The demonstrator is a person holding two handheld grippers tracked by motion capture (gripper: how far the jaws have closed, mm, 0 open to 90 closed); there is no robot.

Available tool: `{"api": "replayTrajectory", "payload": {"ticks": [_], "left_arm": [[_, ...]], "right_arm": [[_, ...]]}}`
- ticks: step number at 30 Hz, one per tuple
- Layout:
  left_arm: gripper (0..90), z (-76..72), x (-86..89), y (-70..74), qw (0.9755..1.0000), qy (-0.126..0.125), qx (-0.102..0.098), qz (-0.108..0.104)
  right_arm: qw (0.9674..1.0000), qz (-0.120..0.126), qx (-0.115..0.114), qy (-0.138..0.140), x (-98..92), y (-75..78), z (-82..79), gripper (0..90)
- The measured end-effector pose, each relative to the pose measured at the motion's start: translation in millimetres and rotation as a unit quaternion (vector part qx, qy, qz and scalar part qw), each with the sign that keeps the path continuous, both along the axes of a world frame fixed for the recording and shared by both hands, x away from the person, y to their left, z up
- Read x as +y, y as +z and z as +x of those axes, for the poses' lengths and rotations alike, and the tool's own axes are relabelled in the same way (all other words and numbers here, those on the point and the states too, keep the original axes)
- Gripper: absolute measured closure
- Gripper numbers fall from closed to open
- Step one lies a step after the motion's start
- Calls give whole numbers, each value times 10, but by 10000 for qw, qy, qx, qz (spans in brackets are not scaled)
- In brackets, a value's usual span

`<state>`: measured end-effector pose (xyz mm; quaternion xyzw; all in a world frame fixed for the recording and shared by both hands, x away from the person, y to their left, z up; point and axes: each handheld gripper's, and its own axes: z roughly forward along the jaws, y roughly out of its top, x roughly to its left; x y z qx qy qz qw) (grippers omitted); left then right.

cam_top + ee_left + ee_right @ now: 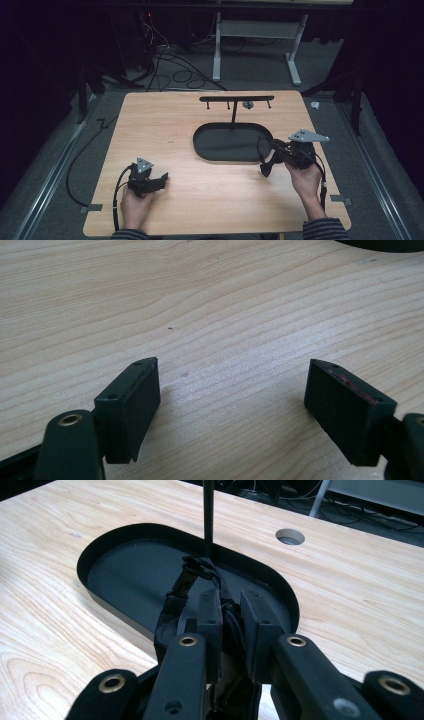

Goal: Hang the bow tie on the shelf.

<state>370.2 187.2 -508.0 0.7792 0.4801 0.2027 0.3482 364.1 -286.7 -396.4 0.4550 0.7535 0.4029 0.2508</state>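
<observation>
A pale wooden table [165, 200] with fine wavy grain fills the middle of the high view, set on grey carpet with dark cables beyond its far edge. Just right of centre lies a shallow, matte black oval tray [220, 147] with a low raised rim; a thin black post rises from its far side to a horizontal bar with short pegs, forming a T-shaped stand [236, 99]. At the lower left of the frame, the left gripper [159, 181] rests low over bare wood in the person's left hand [134, 202], well apart from the tray. In the left gripper view its two blocky black jaws stand wide apart with nothing between them. At the right of the frame, the right gripper [267, 165] is held in the right hand [306, 179] beside the tray's near right rim. In the right gripper view its jaws are closed tightly on a limp black strap [186, 592] with a small clasp, which loops up over the tray's interior, near the stand's post. A round hole [290, 536] pierces the tabletop at the upper right of that view.
</observation>
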Motion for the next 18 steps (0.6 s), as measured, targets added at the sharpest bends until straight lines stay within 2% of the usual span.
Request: {"api": "replayTrajectory", "payload": {"ticks": [8, 18], "left_arm": [[228, 0, 0, 0, 10000, -1, 0, 0], [229, 0, 0, 0, 10000, 0, -1, -3]], "right_arm": [[9999, 114, -69, -90, -60, 128, 139, 816], [9996, 209, -105, -143, -66, 207, 255, 816]]}}
